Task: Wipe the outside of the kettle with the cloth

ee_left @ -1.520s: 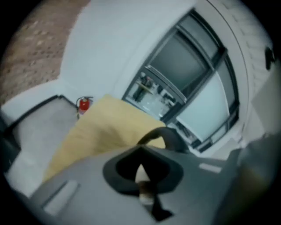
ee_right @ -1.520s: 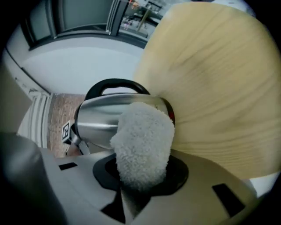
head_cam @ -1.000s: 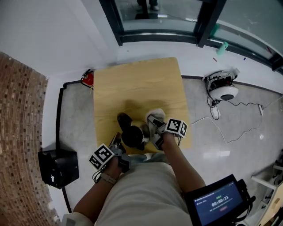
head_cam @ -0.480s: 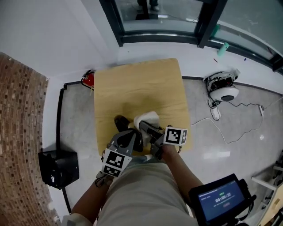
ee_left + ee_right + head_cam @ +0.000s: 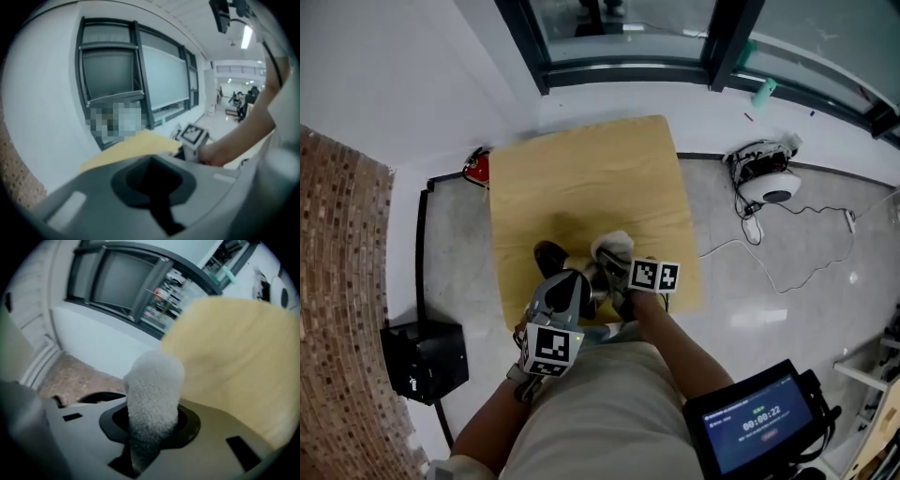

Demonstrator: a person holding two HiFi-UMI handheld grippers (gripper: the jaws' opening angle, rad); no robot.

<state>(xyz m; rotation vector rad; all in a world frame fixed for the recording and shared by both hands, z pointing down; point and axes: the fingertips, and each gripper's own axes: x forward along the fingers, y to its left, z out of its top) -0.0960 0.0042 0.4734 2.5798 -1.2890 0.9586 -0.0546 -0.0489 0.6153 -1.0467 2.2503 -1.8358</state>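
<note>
The kettle (image 5: 549,256) stands near the front edge of the wooden table (image 5: 581,178); only a dark part of it shows, the rest lies under my left gripper (image 5: 567,283). That gripper hangs over the kettle. In the left gripper view its jaws (image 5: 154,187) look closed with nothing between them, and no kettle shows there. My right gripper (image 5: 616,270) sits just right of the kettle, shut on the fluffy white cloth (image 5: 612,247). In the right gripper view the cloth (image 5: 154,380) sticks up out of the jaws of the right gripper (image 5: 151,432).
A red object (image 5: 475,169) lies at the table's far left corner. A black box (image 5: 422,361) stands on the floor to the left, by the brick wall (image 5: 342,281). A white device with cables (image 5: 766,185) lies on the floor to the right. The window frame (image 5: 628,67) runs behind.
My left gripper has moved from the kettle's front left up over the kettle. The right gripper with the cloth has shifted a little left, closer to the kettle.
</note>
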